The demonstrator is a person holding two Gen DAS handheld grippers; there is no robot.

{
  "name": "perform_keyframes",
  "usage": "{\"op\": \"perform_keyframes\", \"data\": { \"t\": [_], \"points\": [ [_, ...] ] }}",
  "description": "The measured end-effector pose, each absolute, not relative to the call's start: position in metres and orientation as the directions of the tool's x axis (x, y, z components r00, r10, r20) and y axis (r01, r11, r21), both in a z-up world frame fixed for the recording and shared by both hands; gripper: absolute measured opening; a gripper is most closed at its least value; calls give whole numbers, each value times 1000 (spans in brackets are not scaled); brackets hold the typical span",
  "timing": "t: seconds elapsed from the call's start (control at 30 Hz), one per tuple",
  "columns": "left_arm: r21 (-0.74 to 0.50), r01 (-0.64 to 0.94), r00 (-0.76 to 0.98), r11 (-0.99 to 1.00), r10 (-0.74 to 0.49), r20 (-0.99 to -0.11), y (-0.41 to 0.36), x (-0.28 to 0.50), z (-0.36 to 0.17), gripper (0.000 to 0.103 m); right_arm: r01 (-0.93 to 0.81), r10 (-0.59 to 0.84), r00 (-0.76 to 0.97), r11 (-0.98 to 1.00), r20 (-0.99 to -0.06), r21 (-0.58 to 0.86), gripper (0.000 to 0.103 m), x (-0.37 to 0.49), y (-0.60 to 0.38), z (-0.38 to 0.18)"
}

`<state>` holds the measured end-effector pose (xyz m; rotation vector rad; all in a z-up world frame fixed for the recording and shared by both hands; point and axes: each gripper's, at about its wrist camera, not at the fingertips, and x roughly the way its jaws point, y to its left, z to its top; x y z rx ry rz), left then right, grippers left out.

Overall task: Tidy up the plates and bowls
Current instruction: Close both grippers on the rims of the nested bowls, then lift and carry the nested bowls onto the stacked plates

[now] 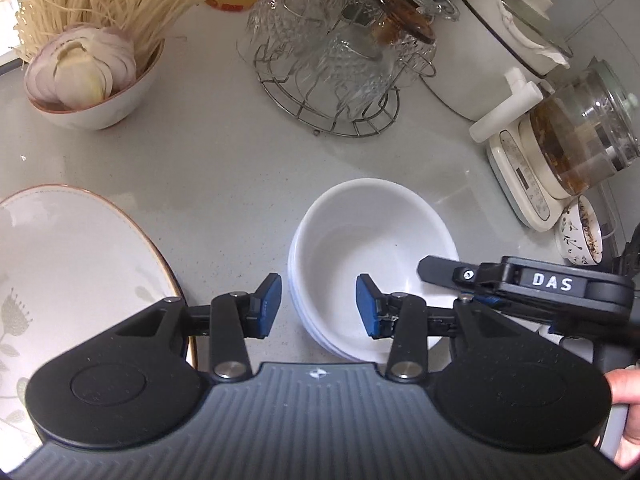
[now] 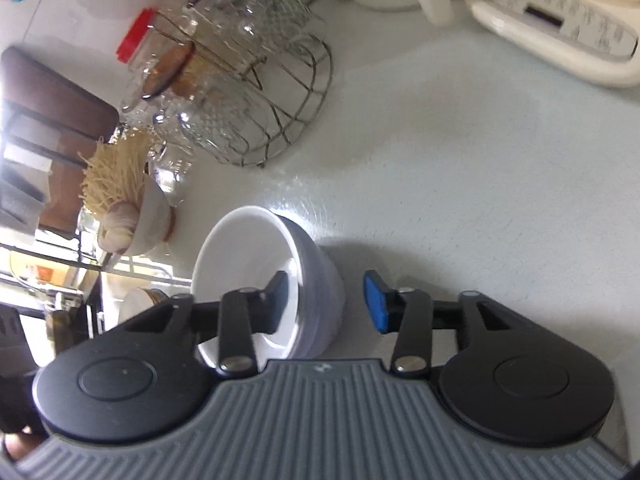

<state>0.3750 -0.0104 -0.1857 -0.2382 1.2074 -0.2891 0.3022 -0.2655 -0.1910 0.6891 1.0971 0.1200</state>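
Stack of white bowls [image 1: 372, 256], nested, apparently three judging by the rim lines, standing on the grey worktop [image 1: 224, 152] toward its near edge, just right of a gold-rimmed patterned plate [image 1: 68, 264] that runs off the left edge of the left wrist view.

Probably glazed ceramic: stiff, smooth and slippery under rubber pads, breakable if knocked or dropped, and fairly heavy as a stack. Best taken at the rim wall, one pad inside and one outside, gripping all the nested rims together so the lower bowls do not slide free.

Left gripper [image 1: 318, 306] spread, straddling the near-left rim: one blue pad outside over bare worktop, the other above the bowl's inside. No contact visible, nothing pinched.

Right gripper [image 2: 330, 302] also straddling the wall, on the opposite side: dark pad inside the top bowl, blue pad outside with a clear gap to the bowl's side. Jaws partly parted, not yet pressing on the wall.

Behind, well apart: bowl of noodles and sliced onion [image 1: 92, 80], wire rack of glasses [image 1: 332, 64], glass kettle [image 1: 576, 136].
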Motion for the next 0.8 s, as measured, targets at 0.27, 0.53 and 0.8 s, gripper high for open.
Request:
{"op": "perform_keyframes", "data": {
  "t": [0.27,0.53,0.8],
  "points": [
    [-335,60,308,940,-337,-890,-15,382,-199,43,259,479,445,740,-757,620,27,308,-269,-205],
    [-337,29,282,941,-331,-901,-16,384,-207,36,244,479,450,746,-754,620,23,311,-268,-206],
    [-308,17,279,951,-300,-912,-22,384,-210,23,205,470,451,772,-759,601,23,311,-264,-203]
  ]
}}
